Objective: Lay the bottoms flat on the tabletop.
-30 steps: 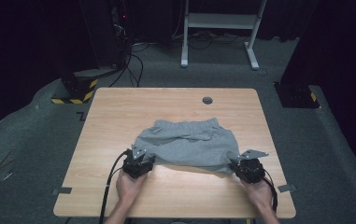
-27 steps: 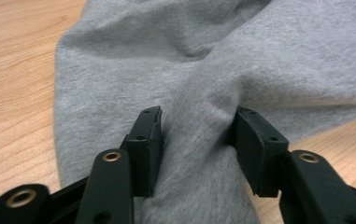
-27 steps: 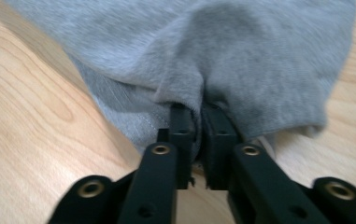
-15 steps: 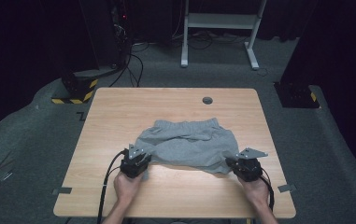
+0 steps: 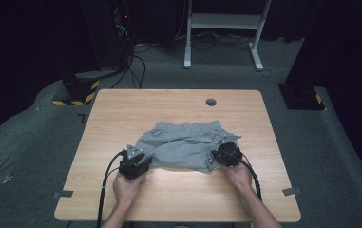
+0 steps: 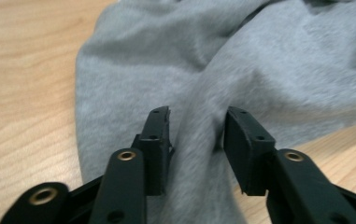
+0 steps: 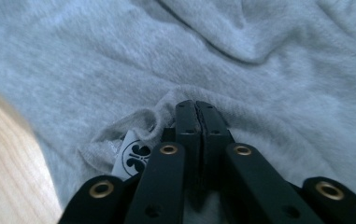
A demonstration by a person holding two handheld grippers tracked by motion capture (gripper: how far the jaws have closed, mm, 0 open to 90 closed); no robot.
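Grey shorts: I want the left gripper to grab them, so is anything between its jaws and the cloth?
Nothing visible. A ridge of the grey shorts already lies between the left gripper's open jaws on the table.

From my tongs, bare table (image 5: 169, 107) lies open at twelve o'clock beyond the grey shorts (image 5: 188, 145); only a small dark grommet (image 5: 211, 101) sits there. Nine and three o'clock are free too.

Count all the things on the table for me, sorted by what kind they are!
Grey shorts: 1
Grippers: 2, the left gripper and the right gripper
Hands holding them: 2, the left hand and the right hand
Total: 5
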